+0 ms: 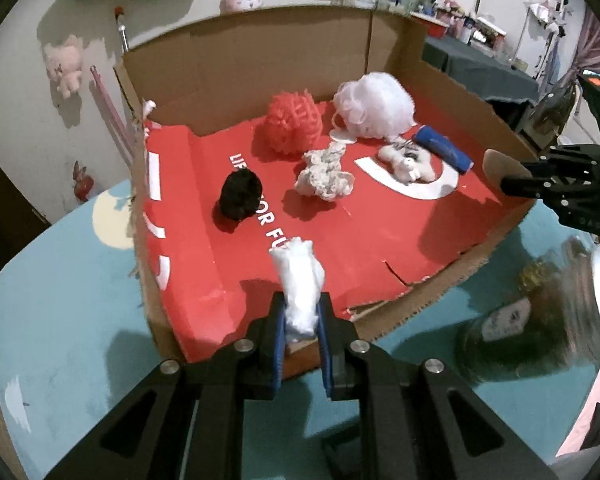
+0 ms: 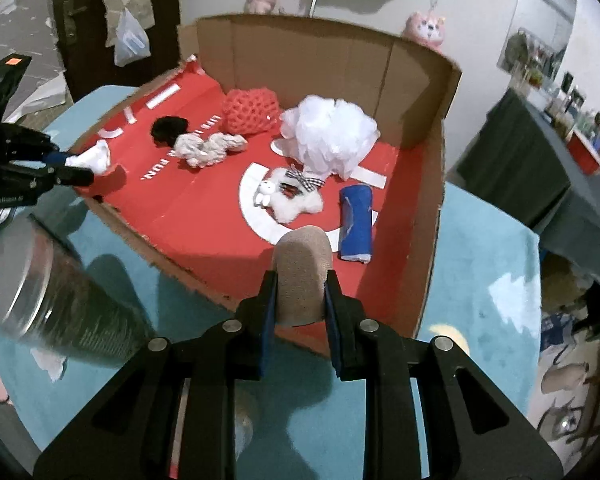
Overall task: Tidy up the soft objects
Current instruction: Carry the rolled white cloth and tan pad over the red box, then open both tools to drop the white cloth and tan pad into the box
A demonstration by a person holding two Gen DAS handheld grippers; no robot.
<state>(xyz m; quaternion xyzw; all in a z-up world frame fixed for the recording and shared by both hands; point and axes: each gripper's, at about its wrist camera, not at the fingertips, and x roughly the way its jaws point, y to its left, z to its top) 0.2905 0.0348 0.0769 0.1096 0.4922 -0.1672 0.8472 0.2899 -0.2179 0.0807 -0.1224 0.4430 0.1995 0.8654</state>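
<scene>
A blurred glass jar (image 2: pixel 56 300) hides the table edge. Left gripper (image 1: pixel 300 320) clenches crumpled white wadding (image 1: pixel 298 280); right gripper (image 2: pixel 300 292) grasps a tan sponge (image 2: pixel 302 268).

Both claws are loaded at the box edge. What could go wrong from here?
1. The left claw pinches only the bottom of the white fluffy wad, so it may slip out early.
2. The tan sponge pad in the right claw could land on the blue fabric roll nearby.

box (image 2: pixel 440 184) front low, open, back walls high, items mid-floor
</scene>
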